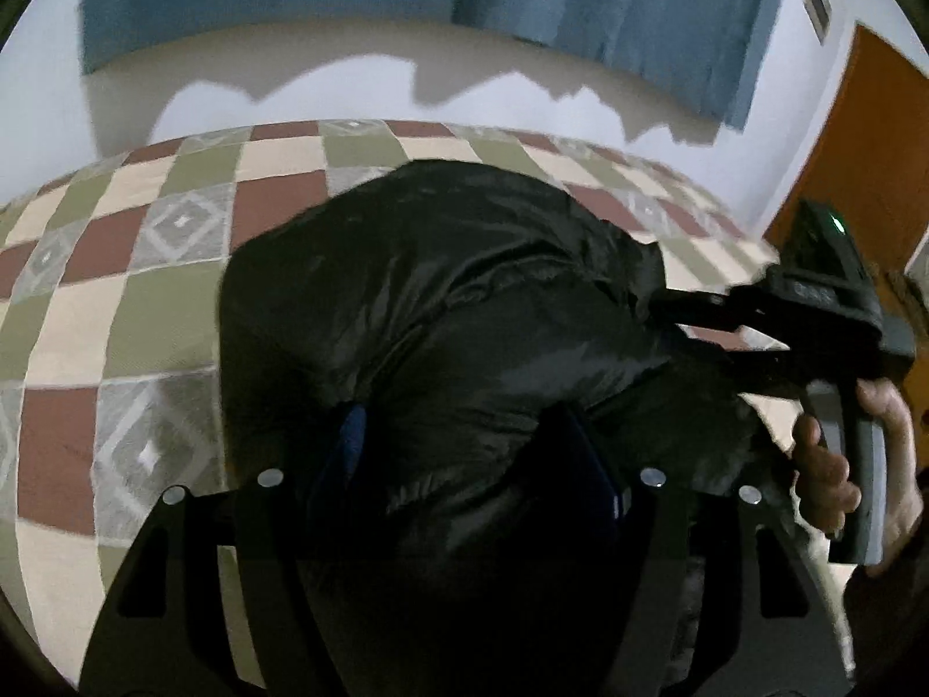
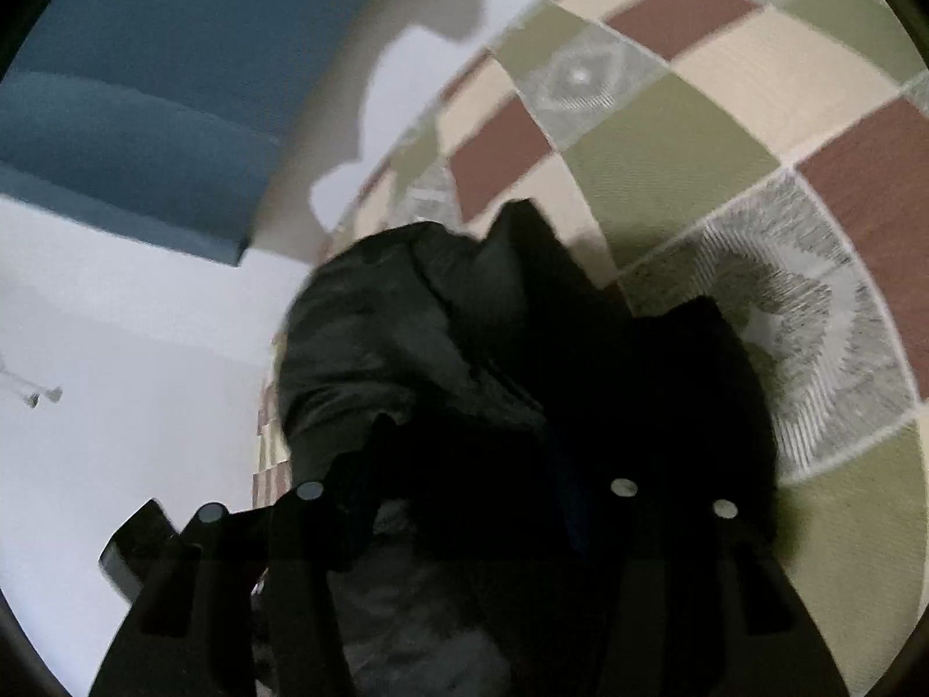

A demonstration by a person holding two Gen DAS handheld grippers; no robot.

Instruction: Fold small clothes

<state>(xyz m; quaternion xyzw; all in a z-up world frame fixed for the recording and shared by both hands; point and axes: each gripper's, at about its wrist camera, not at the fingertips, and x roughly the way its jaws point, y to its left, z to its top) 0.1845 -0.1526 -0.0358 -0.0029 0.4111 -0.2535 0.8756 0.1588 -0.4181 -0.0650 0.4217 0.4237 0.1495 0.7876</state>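
**Dark garment bunched on the quilt, fold barely begun**

A dark, shiny garment [image 1: 441, 313] lies heaped on the checked quilt [image 1: 145, 313], well short of the wall [image 1: 52, 116] behind it. It is rumpled and rounded, with no flat panel or clean crease to be seen, so the folding looks to be at an early stage: some cloth may be doubled over, but that cannot be told from the heap.

The left gripper [image 1: 458, 447] sits low over the near edge of the garment, its jaws apart with cloth bulging between them; whether the pads pinch that cloth is too dark to tell. The right gripper [image 1: 685, 325], held in a hand [image 1: 836, 464], reaches into the garment's right side, away from the wall. From its own camera the right gripper [image 2: 464, 464] is buried in black fabric [image 2: 406, 348], so I cannot tell whether it grips or is released.

Left to do, as I judge it: spread the piece, bring the sides in, and flatten it.
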